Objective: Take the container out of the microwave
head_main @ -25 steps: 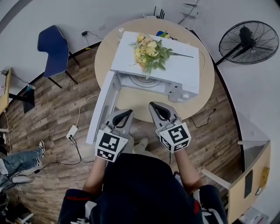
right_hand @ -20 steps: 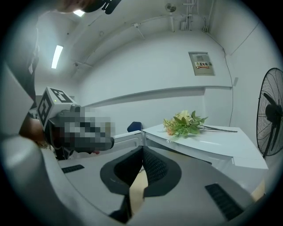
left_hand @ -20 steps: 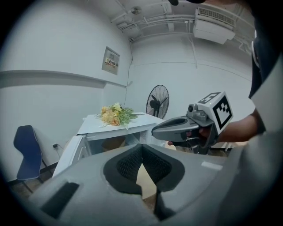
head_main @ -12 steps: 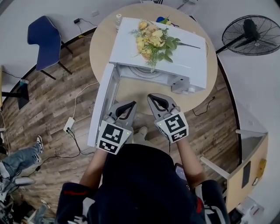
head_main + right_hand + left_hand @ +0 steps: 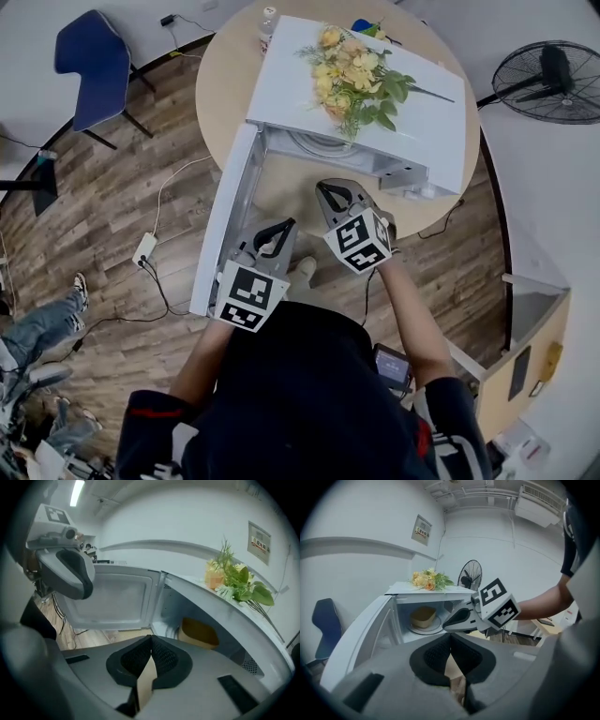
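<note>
A white microwave [image 5: 291, 84] stands on a round wooden table [image 5: 230, 84] with its door [image 5: 225, 220] swung open to the left. Inside, a tan container [image 5: 423, 616] sits on the turntable; the right gripper view also shows the container [image 5: 199, 632], deep in the cavity. My right gripper [image 5: 328, 191] is shut and empty, pointing down at the cavity mouth just in front of it. My left gripper [image 5: 279, 227] is also shut and empty, lower and further back, beside the open door. Neither gripper touches the container.
A bunch of yellow flowers [image 5: 361, 80] lies on top of the microwave. A standing fan [image 5: 553, 80] is at the right and a blue chair [image 5: 89, 56] at the upper left. Cables and a power strip [image 5: 143, 248] lie on the wooden floor.
Both grippers have dropped lower. The right one has moved forward towards the microwave's opening and rolled, so its marker cube now faces differently. The left one moved less.
</note>
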